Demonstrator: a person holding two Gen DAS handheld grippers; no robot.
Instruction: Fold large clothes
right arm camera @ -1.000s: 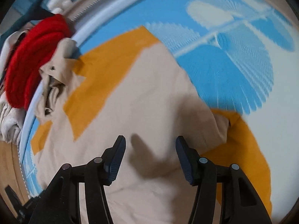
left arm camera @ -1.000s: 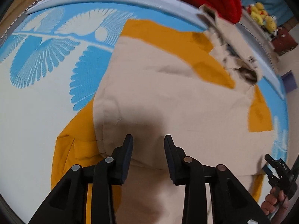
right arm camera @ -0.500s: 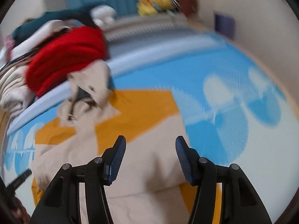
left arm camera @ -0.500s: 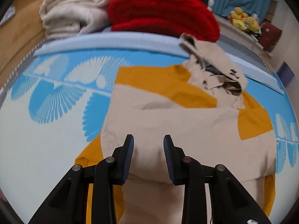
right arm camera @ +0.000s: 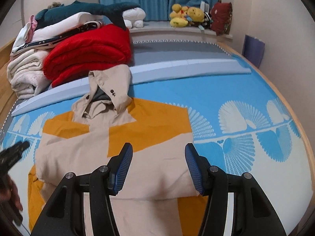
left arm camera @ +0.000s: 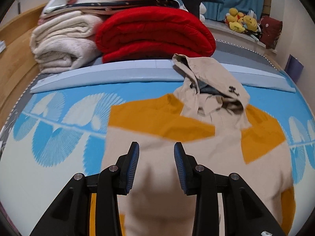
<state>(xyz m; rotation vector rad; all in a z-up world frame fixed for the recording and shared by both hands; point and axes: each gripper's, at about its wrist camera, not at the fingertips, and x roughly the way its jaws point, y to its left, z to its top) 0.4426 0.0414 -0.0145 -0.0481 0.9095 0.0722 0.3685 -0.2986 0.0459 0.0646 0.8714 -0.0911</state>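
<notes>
A beige and orange hooded jacket [left arm camera: 177,143] lies flat on the blue and white patterned bed sheet [left arm camera: 59,137], its sleeves folded in across the body. Its hood [left arm camera: 212,82] rests against a pale blue bolster. My left gripper [left arm camera: 156,164] is open and empty, above the jacket's lower left part. My right gripper [right arm camera: 158,167] is open and empty, above the jacket [right arm camera: 157,147] on its right side. The left gripper also shows at the left edge of the right wrist view [right arm camera: 13,153].
A pale blue bolster [left arm camera: 118,72] crosses the bed behind the jacket. Behind it lie a folded red blanket [left arm camera: 155,35], cream blankets [left arm camera: 61,41] and a dark plush shark [right arm camera: 94,9]. Plush toys [right arm camera: 187,15] sit on the window sill. A wooden bed frame [left arm camera: 11,59] runs along the left.
Both grippers have lifted and tilted up from close over the jacket, so the far end of the bed has come into view. Both stayed open and empty.
</notes>
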